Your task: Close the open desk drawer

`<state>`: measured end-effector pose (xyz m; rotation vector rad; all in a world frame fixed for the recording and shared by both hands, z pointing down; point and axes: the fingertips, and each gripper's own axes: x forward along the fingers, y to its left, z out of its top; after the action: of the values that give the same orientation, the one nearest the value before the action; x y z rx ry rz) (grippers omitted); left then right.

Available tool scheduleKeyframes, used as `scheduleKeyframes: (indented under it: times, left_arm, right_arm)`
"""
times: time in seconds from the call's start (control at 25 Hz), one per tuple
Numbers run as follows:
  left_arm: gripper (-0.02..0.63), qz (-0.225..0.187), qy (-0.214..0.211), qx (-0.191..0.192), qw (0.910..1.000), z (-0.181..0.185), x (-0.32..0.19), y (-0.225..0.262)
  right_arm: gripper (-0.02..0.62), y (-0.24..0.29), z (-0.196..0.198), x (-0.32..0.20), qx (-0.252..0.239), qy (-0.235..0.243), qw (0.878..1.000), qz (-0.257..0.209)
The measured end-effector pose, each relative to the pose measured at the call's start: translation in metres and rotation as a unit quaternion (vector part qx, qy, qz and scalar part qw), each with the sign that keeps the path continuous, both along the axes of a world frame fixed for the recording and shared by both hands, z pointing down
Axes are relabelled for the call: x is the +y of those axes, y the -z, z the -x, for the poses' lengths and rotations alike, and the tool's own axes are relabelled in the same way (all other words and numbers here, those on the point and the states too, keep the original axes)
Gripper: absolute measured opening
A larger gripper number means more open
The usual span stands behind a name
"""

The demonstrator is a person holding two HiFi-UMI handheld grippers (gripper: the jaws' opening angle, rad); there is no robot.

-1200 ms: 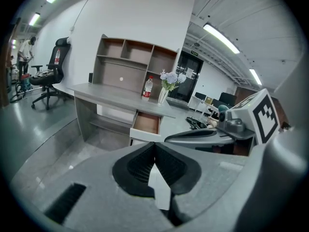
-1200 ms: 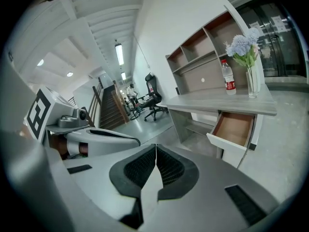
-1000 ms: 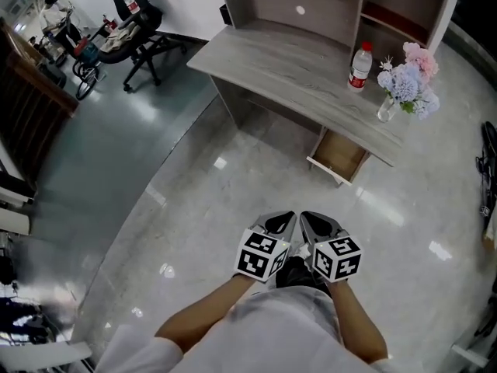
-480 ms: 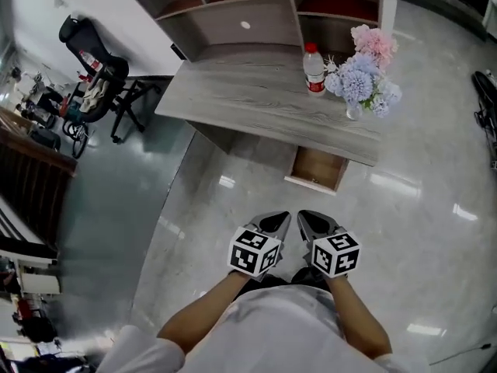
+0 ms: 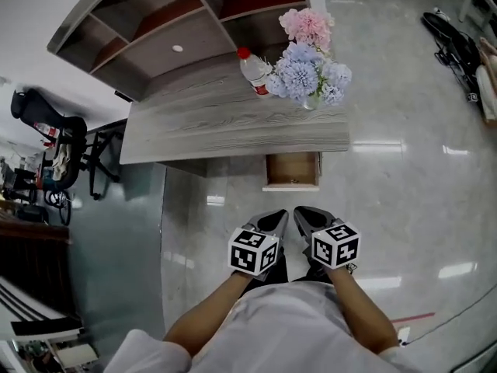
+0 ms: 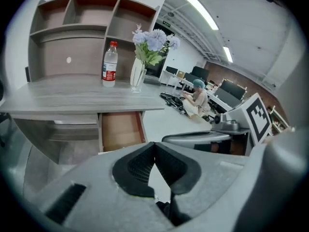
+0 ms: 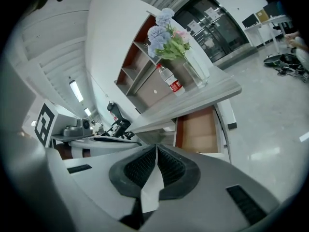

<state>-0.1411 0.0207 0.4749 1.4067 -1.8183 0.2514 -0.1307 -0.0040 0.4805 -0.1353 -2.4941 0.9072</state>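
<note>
The open drawer [image 5: 292,169] sticks out from under the grey wood desk [image 5: 194,127], its brown inside bare. It also shows in the left gripper view as the drawer [image 6: 120,129] and in the right gripper view as the drawer [image 7: 198,129]. Both grippers hang side by side over the floor, a short way in front of the drawer and apart from it. My left gripper [image 5: 278,218] is shut with nothing between its pads, jaws meeting at the tip [image 6: 154,145]. My right gripper [image 5: 301,214] is shut and empty too, seen close up as the gripper [image 7: 156,150].
On the desk stand a water bottle [image 5: 254,71] and a glass vase of flowers [image 5: 309,68], in front of a shelf hutch [image 5: 155,22]. An office chair [image 5: 54,142] is left of the desk. Bags lie on the floor [image 5: 454,45] at the upper right.
The view has swung round, so the desk and drawer now lie straight ahead and nearer. Both grippers stayed shut and side by side.
</note>
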Motion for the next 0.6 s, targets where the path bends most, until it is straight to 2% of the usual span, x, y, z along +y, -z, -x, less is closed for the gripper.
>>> scheduleKeyframes:
  times: [0.24, 0.6]
  left_arm:
    - [0.003, 0.007, -0.079, 0.017, 0.9967, 0.031, -0.001, -0.019]
    - [0.003, -0.006, -0.171, 0.04, 0.9845, 0.07, -0.009, -0.047]
  right_arm:
    - [0.003, -0.014, 0.022, -0.003, 0.013, -0.084, 0.996, 0.011]
    - [0.003, -0.061, 0.041, -0.014, 0.037, -0.206, 0.976, 0.05]
